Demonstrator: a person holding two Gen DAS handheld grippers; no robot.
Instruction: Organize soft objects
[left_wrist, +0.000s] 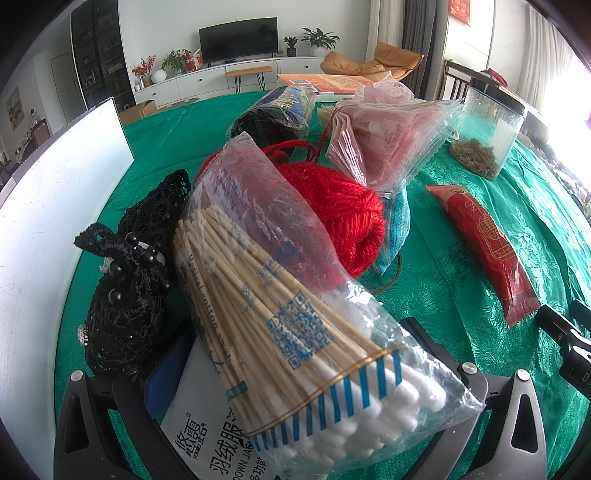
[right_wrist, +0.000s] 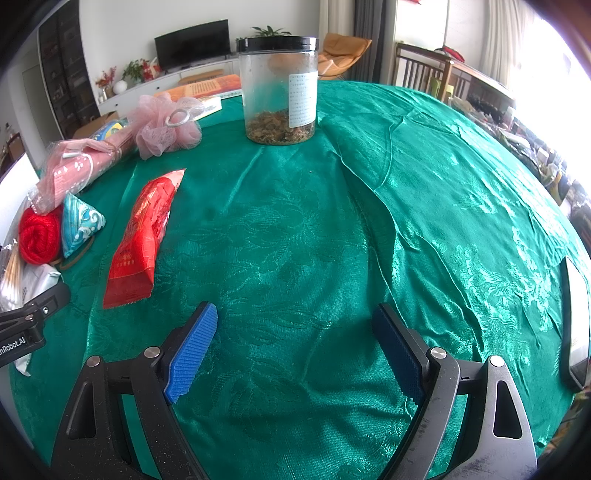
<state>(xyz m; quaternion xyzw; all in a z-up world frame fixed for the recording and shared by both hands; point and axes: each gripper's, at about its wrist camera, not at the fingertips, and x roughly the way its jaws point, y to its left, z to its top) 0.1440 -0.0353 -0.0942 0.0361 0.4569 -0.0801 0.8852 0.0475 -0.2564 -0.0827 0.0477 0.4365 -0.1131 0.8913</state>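
A clear bag of cotton swabs (left_wrist: 295, 332) lies tilted on a white printed packet (left_wrist: 199, 424), between the wide-apart fingers of my left gripper (left_wrist: 295, 332), which is open. Behind it sit a red yarn ball (left_wrist: 343, 218), a black lace pouch (left_wrist: 129, 288), a pink towel in a plastic bag (left_wrist: 384, 140) and a blue patterned triangular pouch (left_wrist: 397, 225). My right gripper (right_wrist: 295, 310) stands open over bare green cloth, with nothing between its blue pads (right_wrist: 192, 347). To its left lie a red packet (right_wrist: 144, 229), the yarn ball (right_wrist: 38, 232) and a pink mesh pouf (right_wrist: 166, 125).
A white box wall (left_wrist: 55, 229) rises along the left side. A clear jar with a black lid (right_wrist: 280, 88) stands at the back of the green tablecloth (right_wrist: 332, 240). A dark roll in plastic (left_wrist: 277, 114) and an orange book (left_wrist: 325, 81) lie further back. A phone (right_wrist: 576, 325) rests at the right edge.
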